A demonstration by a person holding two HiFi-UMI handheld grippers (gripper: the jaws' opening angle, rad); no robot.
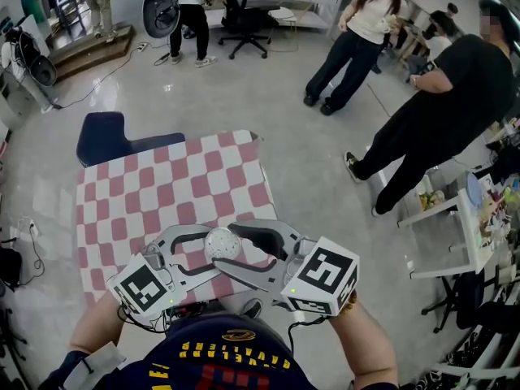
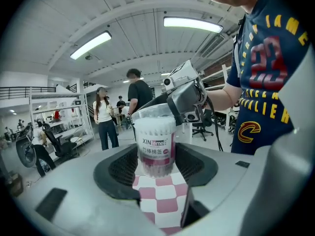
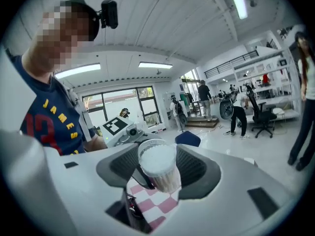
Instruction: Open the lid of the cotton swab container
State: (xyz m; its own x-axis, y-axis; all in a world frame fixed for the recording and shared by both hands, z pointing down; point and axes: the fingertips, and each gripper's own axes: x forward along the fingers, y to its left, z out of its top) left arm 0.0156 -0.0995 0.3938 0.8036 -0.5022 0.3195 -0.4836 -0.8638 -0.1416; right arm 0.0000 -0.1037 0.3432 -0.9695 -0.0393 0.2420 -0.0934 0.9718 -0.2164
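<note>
Cotton swab container (image 2: 155, 146) clamped in left gripper (image 2: 155, 167), lid (image 3: 157, 160) flanked by wide-open right gripper (image 3: 158, 170), over checkered tabletop (image 1: 162, 185).

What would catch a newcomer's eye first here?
The clear round plastic cotton swab container, gripped by the left tool over the pink-and-white checkered tablecloth, shows low at the head view's centre. The right tool faces it, jaws flanking its clear lid, apparently still on. People stand on the floor beyond, upper right.
</note>
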